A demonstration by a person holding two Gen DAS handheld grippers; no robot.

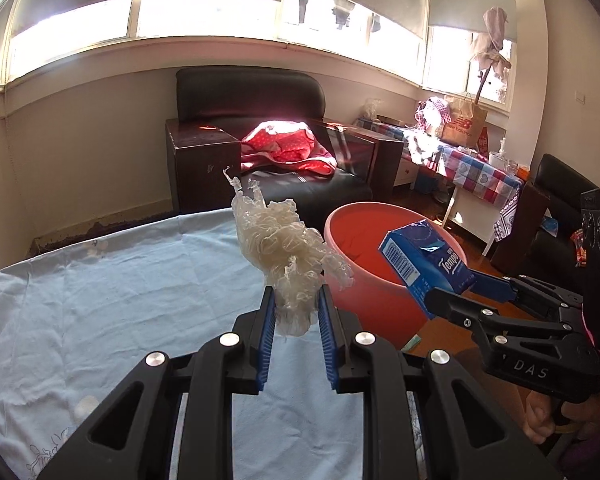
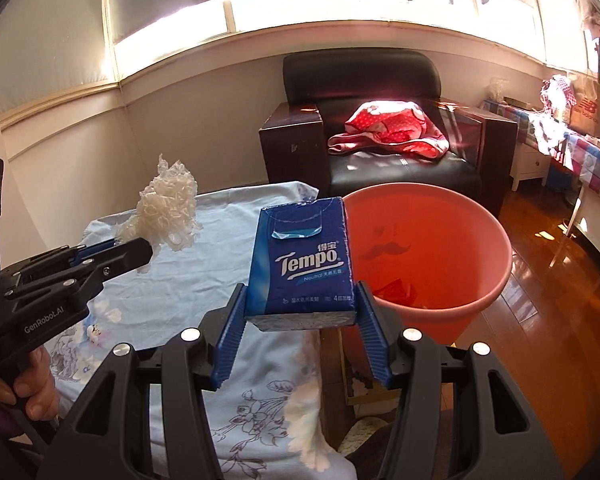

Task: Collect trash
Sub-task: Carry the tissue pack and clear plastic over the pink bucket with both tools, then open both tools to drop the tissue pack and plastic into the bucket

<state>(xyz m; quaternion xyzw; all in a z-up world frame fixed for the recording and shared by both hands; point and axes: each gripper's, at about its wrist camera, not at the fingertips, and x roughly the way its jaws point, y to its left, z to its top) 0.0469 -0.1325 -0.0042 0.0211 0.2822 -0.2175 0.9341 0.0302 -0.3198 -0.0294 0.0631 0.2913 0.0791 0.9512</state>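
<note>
My left gripper [image 1: 297, 300] is shut on a crumpled clear plastic wrap [image 1: 284, 252] and holds it above the table, just left of the pink bucket [image 1: 364, 300]. It shows in the right wrist view too [image 2: 166, 208]. My right gripper [image 2: 300, 304] is shut on a blue Tempo tissue pack [image 2: 302, 256] and holds it at the bucket's [image 2: 492, 248] near left rim. In the left wrist view the pack [image 1: 428, 264] hangs over the bucket's right side. Some red scraps lie inside the bucket.
A table with a light blue floral cloth [image 1: 100, 300] lies under both grippers. A black armchair [image 1: 252, 96] with a red dotted cloth stands behind. A cluttered side table with a checked cloth [image 1: 480, 164] is at the right. The floor is wood.
</note>
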